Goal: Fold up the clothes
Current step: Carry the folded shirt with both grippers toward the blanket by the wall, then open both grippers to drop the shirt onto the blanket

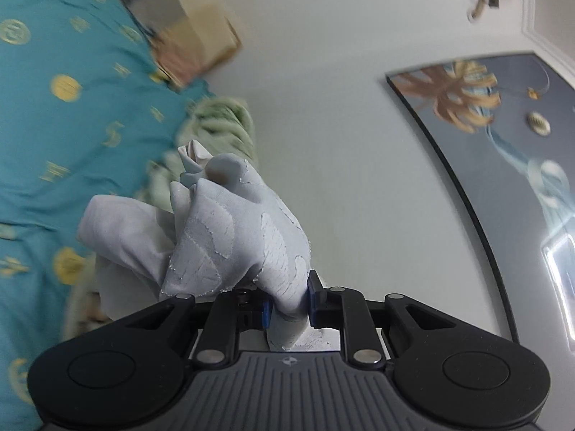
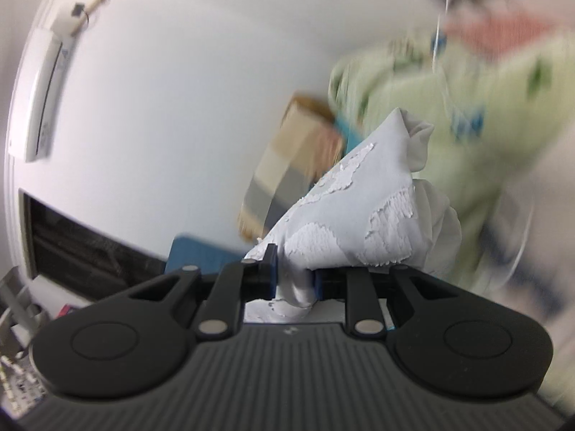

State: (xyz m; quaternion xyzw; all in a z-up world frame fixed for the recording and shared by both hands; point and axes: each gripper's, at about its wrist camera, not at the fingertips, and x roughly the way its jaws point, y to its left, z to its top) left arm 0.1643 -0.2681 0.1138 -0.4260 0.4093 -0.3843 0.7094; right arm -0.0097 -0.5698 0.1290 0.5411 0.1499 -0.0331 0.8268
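Note:
A pale grey-white garment (image 1: pixel 230 237) with raised embroidered patches bunches up in front of my left gripper (image 1: pixel 288 309), which is shut on a fold of it between the blue pads. In the right wrist view the same white garment (image 2: pixel 359 212) rises in a peak above my right gripper (image 2: pixel 295 280), also shut on a pinch of the cloth. Both grippers are lifted off the bed, pointing towards the wall. The rest of the garment hangs out of sight below.
A teal bedspread (image 1: pixel 72 125) with gold motifs fills the left. A green crumpled cloth (image 1: pixel 222 122) and a cardboard box (image 1: pixel 194 36) lie on it. A pale green patterned cloth (image 2: pixel 467 115) lies to the right. A framed painting (image 1: pixel 503 136), a white wall and an air conditioner (image 2: pixel 43 93) stand ahead.

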